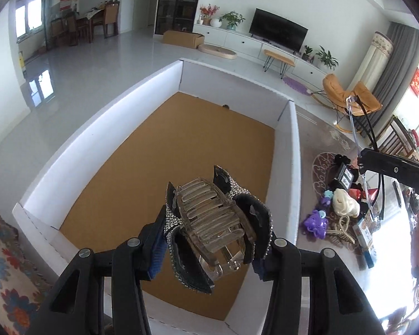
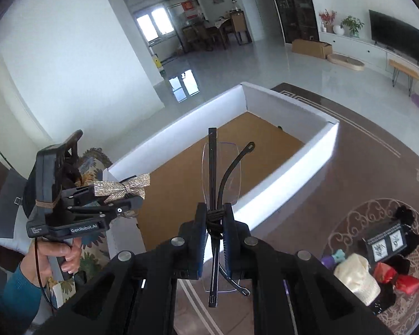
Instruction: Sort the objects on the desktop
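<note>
Over the open cardboard box (image 1: 164, 150), the left wrist view shows the left gripper (image 1: 212, 251) with its fingers (image 1: 153, 251) clenched on a rhinestone hair claw (image 1: 218, 217), which sits crosswise between the pads, its clear teeth pointing away from the camera. The clip hangs above the brown box floor, near the nearer end. To do this step well, the hand should probably lower toward the floor before letting go, so the clip does not bounce. At the right edge the right gripper (image 1: 363, 164) carries a pair of glasses (image 1: 374, 195) above the pile of small objects (image 1: 343, 203) on the rug.

In the right wrist view, the right gripper (image 2: 215, 231) has its fingers (image 2: 199, 237) closed tight on the glasses (image 2: 222, 173) at the folded temples, with the lenses standing upright beyond the fingertips. They sit near the box wall (image 2: 287, 173), not yet clearly over the box. Carrying them past the wall first seems wise. The left gripper (image 2: 131, 203) shows at left, held by a hand (image 2: 58, 256).
</note>
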